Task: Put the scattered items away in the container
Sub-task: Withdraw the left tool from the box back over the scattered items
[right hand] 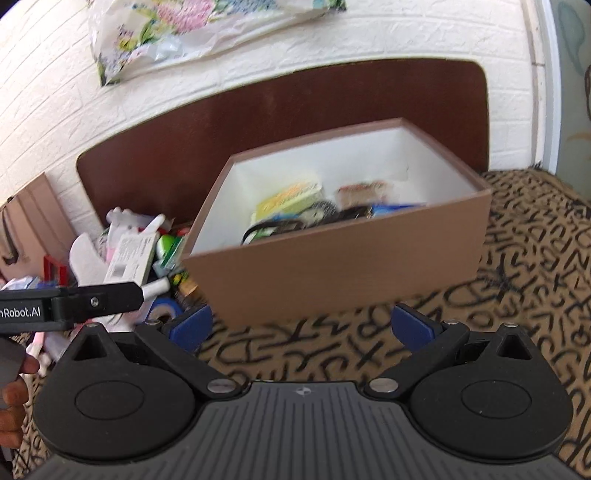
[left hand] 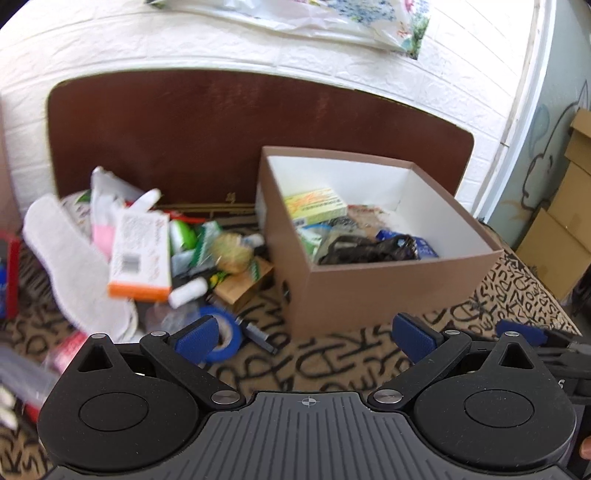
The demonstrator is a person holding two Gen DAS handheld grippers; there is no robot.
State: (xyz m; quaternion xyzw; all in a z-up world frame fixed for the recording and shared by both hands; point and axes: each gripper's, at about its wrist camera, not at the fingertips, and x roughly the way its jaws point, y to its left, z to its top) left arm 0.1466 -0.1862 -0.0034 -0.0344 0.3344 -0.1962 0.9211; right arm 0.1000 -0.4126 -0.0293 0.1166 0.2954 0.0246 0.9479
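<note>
A brown cardboard box (left hand: 369,291) with a white inside stands on the patterned cloth and holds a yellow-green packet (left hand: 316,206) and dark items. It also shows in the right wrist view (right hand: 332,273). A pile of scattered items lies to its left: a white-and-orange box (left hand: 142,254), a white insole (left hand: 70,258), a blue tape roll (left hand: 225,339), a small white tube (left hand: 188,292). My left gripper (left hand: 306,338) is open and empty, in front of the box. My right gripper (right hand: 301,325) is open and empty, close to the box's front wall.
A dark brown headboard (left hand: 184,140) and a white brick wall rise behind. A flowered plastic bag (right hand: 177,33) hangs on the wall. Cardboard cartons (left hand: 569,206) stand at far right. The left gripper's arm (right hand: 74,306) crosses the right wrist view at left.
</note>
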